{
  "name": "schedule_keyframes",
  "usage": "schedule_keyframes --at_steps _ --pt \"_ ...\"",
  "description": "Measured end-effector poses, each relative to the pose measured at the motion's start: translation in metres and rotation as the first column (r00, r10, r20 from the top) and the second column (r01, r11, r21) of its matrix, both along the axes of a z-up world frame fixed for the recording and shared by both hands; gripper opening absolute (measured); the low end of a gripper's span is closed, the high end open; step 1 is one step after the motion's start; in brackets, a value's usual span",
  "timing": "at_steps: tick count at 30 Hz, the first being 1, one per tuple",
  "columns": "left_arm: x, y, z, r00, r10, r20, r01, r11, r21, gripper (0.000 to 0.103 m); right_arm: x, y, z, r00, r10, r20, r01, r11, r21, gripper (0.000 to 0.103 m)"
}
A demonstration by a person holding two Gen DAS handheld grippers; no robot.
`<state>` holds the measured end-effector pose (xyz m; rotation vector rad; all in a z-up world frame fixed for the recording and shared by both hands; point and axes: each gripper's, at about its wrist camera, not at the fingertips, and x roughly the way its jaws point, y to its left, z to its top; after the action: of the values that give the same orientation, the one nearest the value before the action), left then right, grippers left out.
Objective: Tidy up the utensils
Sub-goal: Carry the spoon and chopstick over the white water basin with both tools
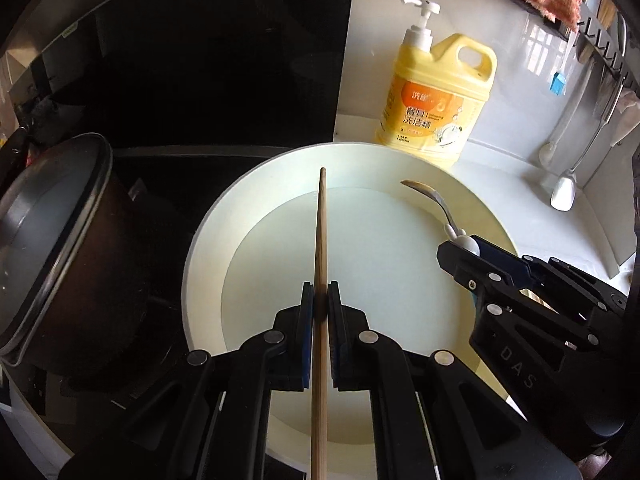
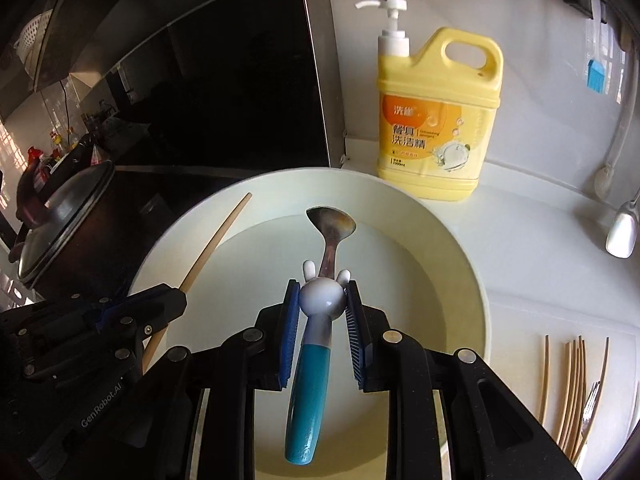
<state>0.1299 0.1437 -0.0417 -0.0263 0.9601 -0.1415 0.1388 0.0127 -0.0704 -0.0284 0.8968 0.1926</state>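
My left gripper (image 1: 320, 300) is shut on a wooden chopstick (image 1: 321, 232) and holds it over a large white plate (image 1: 208, 248). My right gripper (image 2: 322, 300) is shut on a metal spoon (image 2: 331, 226) with a white bunny head and teal handle, over the same plate (image 2: 460, 264). The left gripper (image 2: 172, 300) and its chopstick (image 2: 218, 238) show at the left of the right wrist view. The right gripper (image 1: 460, 256) and spoon (image 1: 426, 192) show at the right of the left wrist view.
A yellow dish-soap bottle (image 2: 438, 120) stands behind the plate. A lidded dark pot (image 1: 56, 248) sits left on the black stove. Several chopsticks (image 2: 572, 392) and a fork (image 2: 590, 404) lie on the white counter at right. Utensils (image 1: 564, 192) hang on the right wall.
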Motion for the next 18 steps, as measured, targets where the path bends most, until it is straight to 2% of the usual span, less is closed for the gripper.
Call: schedule_keyframes --at_steps 10,14,18 --pt "0.028 0.003 -0.034 0.996 0.004 -0.084 -0.004 1.000 -0.004 0.007 0.030 0.005 -0.028 0.992 0.003 -0.124 -0.006 1.000 -0.028 0.022" --pt "0.031 0.000 -0.037 0.997 0.005 -0.080 -0.005 1.000 0.005 0.007 0.035 0.007 -0.038 0.986 0.012 -0.164 -0.020 0.999 -0.047 0.022" --pt "0.034 -0.003 -0.040 0.997 0.006 -0.080 -0.005 1.000 0.014 0.008 0.041 0.004 -0.047 0.978 -0.003 -0.210 -0.002 1.000 -0.028 0.022"
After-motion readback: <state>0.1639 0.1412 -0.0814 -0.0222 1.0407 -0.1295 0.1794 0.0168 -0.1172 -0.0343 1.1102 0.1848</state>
